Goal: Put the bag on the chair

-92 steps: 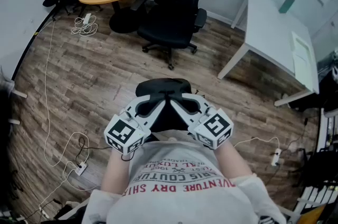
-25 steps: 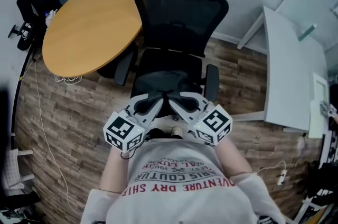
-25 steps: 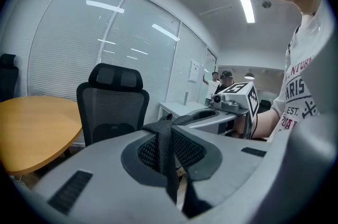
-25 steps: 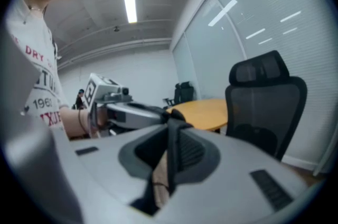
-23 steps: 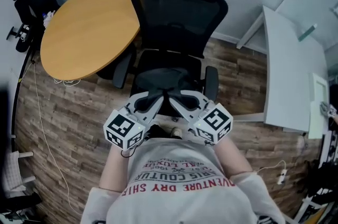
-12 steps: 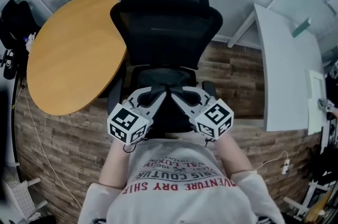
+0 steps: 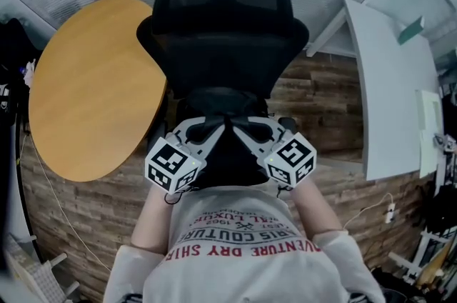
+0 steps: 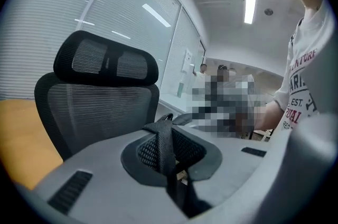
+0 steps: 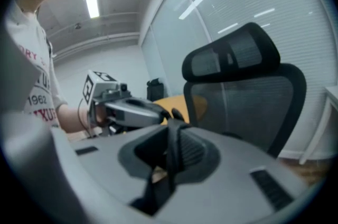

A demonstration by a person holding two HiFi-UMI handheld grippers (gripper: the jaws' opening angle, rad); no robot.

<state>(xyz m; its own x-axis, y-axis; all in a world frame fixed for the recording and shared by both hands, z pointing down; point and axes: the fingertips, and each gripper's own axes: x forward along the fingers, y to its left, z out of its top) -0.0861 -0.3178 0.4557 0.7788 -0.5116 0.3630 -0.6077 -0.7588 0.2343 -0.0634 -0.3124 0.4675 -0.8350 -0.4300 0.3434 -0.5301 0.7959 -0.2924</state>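
Wood-plank floor [image 7: 314,98], black mesh office chair [image 7: 221,30] straight ahead.
Left tongs [image 7: 218,128] and right tongs [image 7: 237,128] are each pinched almost closed on a black webbing strap [image 8: 165,146]; the black fabric bag [image 7: 227,159] is held below them, over the chair seat. Contact with the seat can't be told.

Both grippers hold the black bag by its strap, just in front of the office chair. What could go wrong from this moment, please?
1. The left gripper and the right gripper have their jaws shut only on a thin strap, so the bag could slip out or swing.
2. In the head view the bag hides most of the seat of the chair. It might be set down near an edge and slide off.
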